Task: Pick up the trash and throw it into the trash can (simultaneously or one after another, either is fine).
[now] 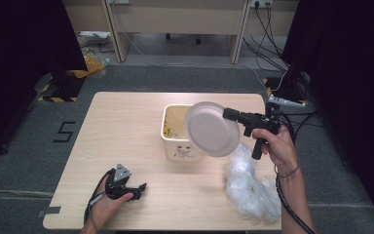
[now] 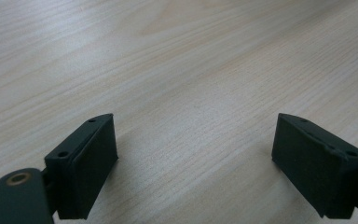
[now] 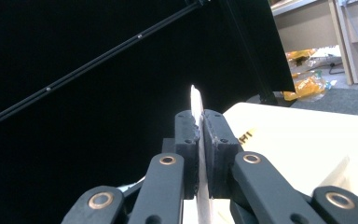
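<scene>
Nearest, at seven o'clock on the table, the left gripper rests with jaws spread wide over bare wood. The right gripper, at three o'clock, is clamped on the rim of a white plate tipped over the cream bin; scraps already lie inside, so emptying looks nearly done. Crumpled plastic waits at five o'clock. The bin's printing is unreadable; a floor marking reads "5"

The table's left half lies bare around the left gripper. A bin stands mid-table, a tilted plate above it. Crumpled plastic crowds the near right corner.
</scene>
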Demonstrator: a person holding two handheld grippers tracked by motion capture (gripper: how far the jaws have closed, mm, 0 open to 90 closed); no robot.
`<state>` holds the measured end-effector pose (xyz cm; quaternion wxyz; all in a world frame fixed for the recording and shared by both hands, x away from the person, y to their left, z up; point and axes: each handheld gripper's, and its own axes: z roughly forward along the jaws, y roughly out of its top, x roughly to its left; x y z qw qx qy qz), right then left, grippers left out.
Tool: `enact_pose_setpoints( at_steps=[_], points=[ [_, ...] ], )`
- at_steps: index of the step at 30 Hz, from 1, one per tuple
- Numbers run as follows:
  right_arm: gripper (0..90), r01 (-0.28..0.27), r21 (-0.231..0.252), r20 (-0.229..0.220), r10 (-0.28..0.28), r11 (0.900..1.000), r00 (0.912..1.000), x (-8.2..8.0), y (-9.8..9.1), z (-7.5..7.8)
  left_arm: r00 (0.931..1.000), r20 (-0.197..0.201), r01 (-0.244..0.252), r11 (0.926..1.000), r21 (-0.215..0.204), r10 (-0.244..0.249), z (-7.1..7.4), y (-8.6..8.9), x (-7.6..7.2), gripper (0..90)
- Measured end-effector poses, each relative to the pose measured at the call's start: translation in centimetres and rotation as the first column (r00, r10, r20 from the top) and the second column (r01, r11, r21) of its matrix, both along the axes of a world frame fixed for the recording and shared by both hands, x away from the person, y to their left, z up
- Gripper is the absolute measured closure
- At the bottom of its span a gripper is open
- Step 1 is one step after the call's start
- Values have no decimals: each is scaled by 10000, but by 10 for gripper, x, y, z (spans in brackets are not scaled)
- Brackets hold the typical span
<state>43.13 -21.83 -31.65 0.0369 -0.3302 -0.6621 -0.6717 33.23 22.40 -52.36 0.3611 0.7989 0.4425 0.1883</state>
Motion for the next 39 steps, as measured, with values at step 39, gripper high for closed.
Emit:
enact_pose_setpoints(
  at_steps=[39],
  points=[
    [854, 924, -109, -1326, -931, 9957, 9868, 88, 64, -37, 10000, -13, 3, 10000, -8, -3, 0, 0, 0, 132]
  ],
)
